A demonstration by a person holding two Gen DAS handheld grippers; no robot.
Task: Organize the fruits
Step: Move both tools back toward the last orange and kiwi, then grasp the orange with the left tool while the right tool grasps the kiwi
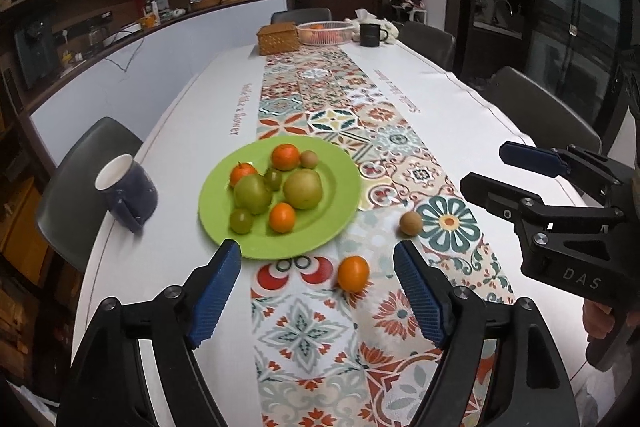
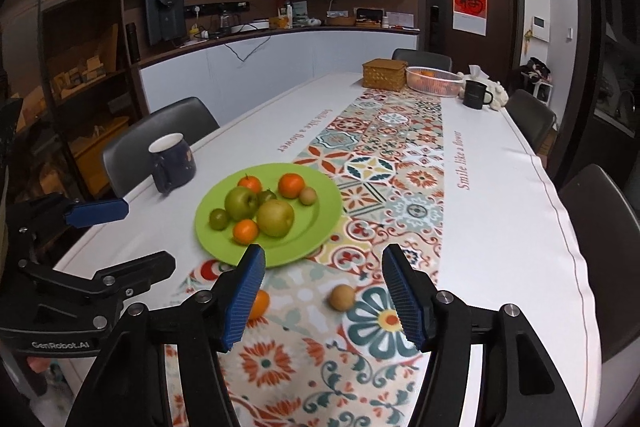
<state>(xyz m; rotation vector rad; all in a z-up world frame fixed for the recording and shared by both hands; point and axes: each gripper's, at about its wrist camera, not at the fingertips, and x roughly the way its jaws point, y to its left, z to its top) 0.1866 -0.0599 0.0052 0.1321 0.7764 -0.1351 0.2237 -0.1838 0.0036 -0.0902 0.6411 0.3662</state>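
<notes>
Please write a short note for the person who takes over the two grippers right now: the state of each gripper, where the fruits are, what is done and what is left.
Left hand-held gripper: open, empty, above the runner, with the loose orange between its fingers' line of sight.
Right hand-held gripper: open, empty, pointed at the brown fruit.
Done: eight fruits lie on the green plate: three oranges, two large green ones, two small green ones, one small brown one.
Left: the orange and the brown fruit lie on the runner, near the plate, apart from each other. Probably both go on the plate.
</notes>
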